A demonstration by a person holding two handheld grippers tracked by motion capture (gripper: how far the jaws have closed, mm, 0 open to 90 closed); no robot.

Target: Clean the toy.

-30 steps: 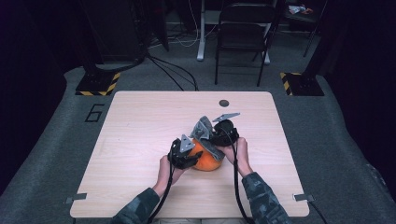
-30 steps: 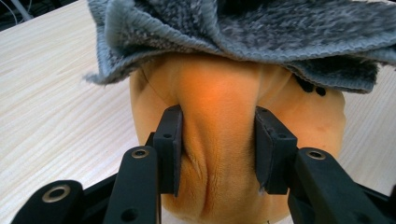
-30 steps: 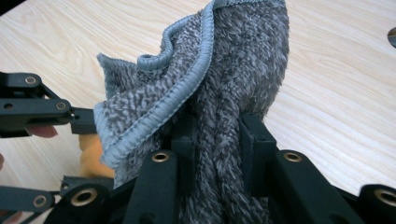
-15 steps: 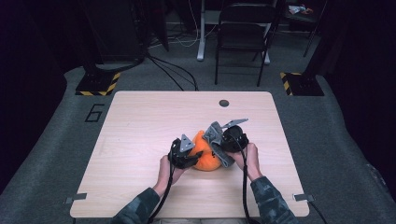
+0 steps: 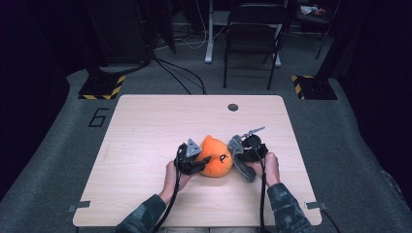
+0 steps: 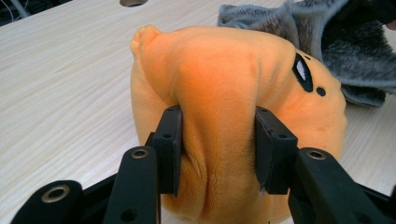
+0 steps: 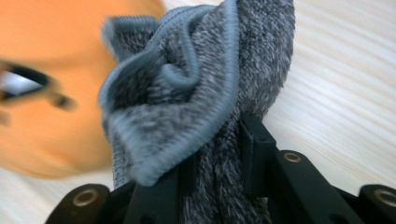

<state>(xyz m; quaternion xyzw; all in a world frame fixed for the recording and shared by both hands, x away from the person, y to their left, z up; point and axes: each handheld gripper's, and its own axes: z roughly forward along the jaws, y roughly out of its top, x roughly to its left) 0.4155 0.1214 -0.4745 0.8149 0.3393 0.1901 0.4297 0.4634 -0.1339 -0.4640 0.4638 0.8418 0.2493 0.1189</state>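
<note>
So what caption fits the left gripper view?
Left gripper squeezes the round orange plush toy beside a fuzzy grey cloth.

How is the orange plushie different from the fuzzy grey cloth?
The orange plushie is round, plump and smooth with black face marks; the grey cloth is thin, shaggy, crumpled and has a stitched edge. The left gripper squeezes the plushie; the right gripper pinches the cloth. Both are soft.
</note>
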